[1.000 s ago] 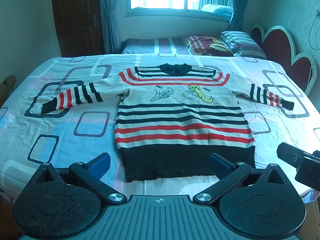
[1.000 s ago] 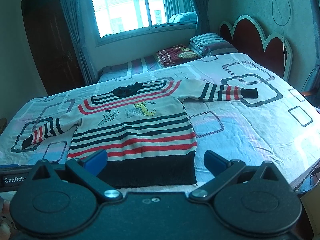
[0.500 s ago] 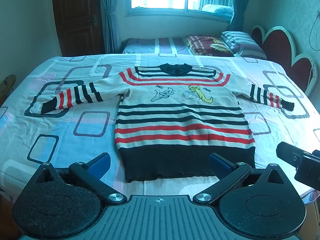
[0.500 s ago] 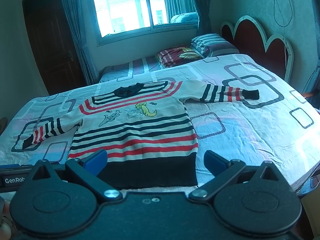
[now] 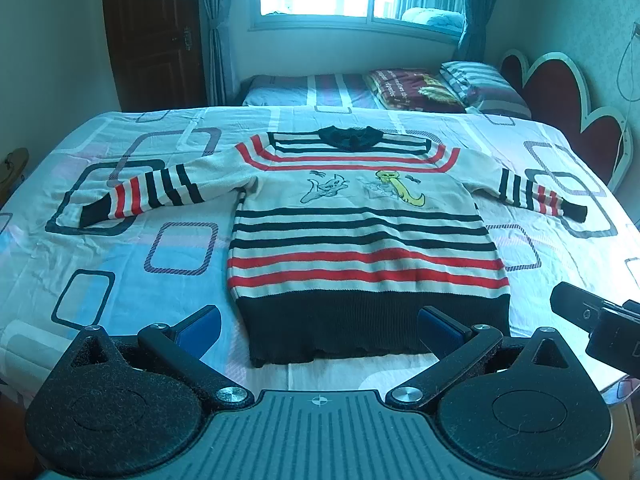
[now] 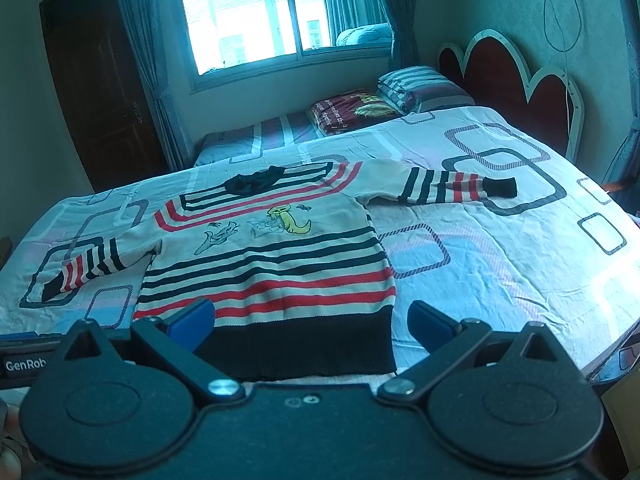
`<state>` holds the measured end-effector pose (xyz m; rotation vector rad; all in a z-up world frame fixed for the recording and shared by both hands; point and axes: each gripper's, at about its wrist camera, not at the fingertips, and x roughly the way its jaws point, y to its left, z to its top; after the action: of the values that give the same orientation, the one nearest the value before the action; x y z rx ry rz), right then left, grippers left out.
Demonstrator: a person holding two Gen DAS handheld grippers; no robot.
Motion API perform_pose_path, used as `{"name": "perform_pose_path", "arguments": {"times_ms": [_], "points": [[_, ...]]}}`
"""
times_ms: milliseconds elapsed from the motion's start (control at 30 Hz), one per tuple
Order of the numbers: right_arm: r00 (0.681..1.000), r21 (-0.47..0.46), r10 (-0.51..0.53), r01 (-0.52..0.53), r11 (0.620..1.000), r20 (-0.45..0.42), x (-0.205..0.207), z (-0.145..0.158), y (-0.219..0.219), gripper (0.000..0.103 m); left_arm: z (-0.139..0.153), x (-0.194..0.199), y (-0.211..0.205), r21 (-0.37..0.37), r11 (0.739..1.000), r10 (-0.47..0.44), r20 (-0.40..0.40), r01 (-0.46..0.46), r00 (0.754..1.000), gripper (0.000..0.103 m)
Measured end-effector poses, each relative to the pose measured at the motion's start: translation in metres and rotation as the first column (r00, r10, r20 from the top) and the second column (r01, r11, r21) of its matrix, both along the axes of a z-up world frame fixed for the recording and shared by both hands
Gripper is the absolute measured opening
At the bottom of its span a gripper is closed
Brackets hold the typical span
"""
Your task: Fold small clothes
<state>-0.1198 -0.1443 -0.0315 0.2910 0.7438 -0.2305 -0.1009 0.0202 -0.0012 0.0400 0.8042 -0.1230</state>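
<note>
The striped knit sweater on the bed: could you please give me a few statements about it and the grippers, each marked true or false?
1. The cream, red and black striped knit sweater lies flat with both sleeves spread out. True.
2. The left gripper is shut on the hem. False: its blue fingers stand apart, holding nothing.
3. The black hem is the end nearest the grippers. True.
4. The right gripper holds a sleeve. False: it is open and empty.
5. The sweater is folded in half. False: it is fully unfolded on the patterned bedsheet.
</note>
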Motion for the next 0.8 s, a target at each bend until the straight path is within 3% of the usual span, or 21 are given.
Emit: {"name": "perform_pose_path", "arguments": {"times_ms": [567,800], "points": [[1.000,0.007,-0.006,0.006,1.000,-0.008,0.005,-0.006,0.005,0.102,-0.007,0.006,0.010,-0.009,1.000,0.016,-0.006,-0.016,1.000,0.103],[1.000,0.049,-0.006,0.005,0.999,0.022,0.009,-0.013,0.006,0.102,-0.012,0.014,0.020,-0.012,0.999,0.034,-0.004,-0.034,0.999,0.103]]}}
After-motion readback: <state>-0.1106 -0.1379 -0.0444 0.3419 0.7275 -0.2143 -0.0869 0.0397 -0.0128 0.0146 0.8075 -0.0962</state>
